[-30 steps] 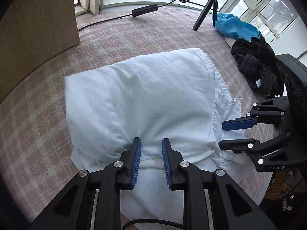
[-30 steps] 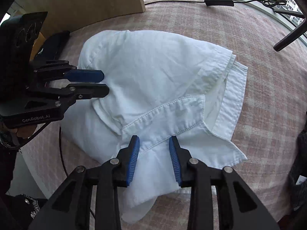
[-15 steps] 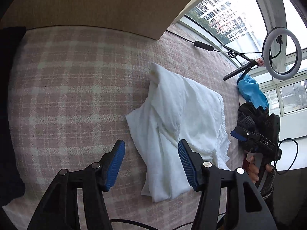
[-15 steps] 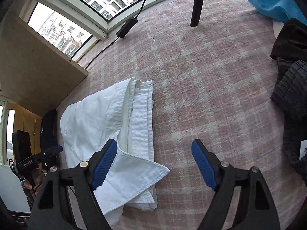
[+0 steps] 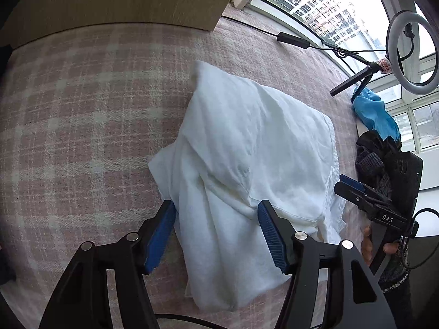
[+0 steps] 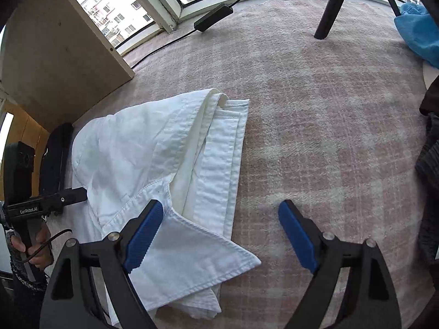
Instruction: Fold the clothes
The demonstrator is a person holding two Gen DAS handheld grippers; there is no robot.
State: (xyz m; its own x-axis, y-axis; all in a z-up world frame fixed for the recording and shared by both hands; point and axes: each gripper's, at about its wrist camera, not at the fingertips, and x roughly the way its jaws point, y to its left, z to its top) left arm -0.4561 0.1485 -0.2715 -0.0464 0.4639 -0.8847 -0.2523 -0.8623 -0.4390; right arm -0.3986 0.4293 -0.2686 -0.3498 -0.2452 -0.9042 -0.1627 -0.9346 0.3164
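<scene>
Now both tongs are opening — the left tongs [image 5: 216, 230] straddle the white shirt [image 5: 247, 164] without pinching it, the right tongs [image 6: 219, 235] have let its collar go. Folded, the shirt lies released on the plaid counter [image 6: 329, 137] — this fold looks finished.

Bare plaid blanket [image 6: 329, 115] between white shirt [image 6: 153, 148] and dark clothes [image 6: 429, 164].
</scene>
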